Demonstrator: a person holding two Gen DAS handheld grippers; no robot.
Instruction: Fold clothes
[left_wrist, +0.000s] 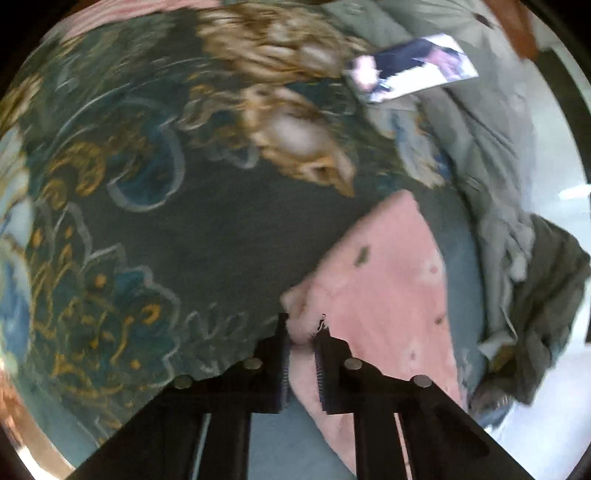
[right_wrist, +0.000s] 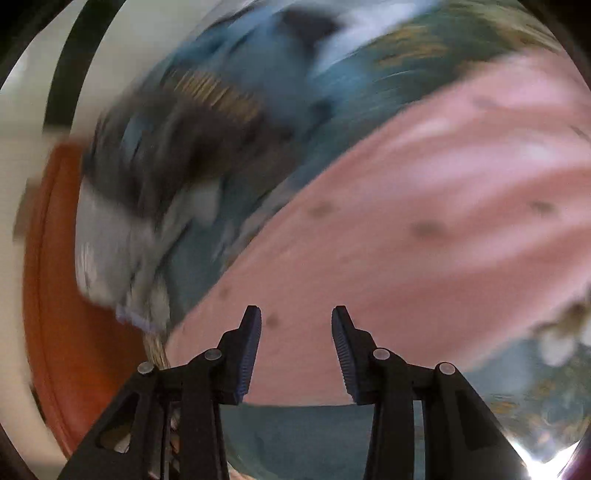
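Pinching a corner of the pink cloth (left_wrist: 380, 273), the left claw (left_wrist: 303, 328) holds it for folding; the right claw (right_wrist: 295, 325) hovers spread over the cloth, gripping nothing.

A home, likely a bedroom: a dark teal bedspread with gold and blue floral pattern (left_wrist: 207, 229), heaped grey-green garments (left_wrist: 546, 295), and a glossy printed photograph (left_wrist: 413, 68) lying on it.

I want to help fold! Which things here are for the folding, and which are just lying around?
For the folding:
- pink cloth, pinched by the left claw
- right claw, open over the pink cloth

Just lying around:
- grey-green clothes pile
- photo card
- patterned bedspread underneath
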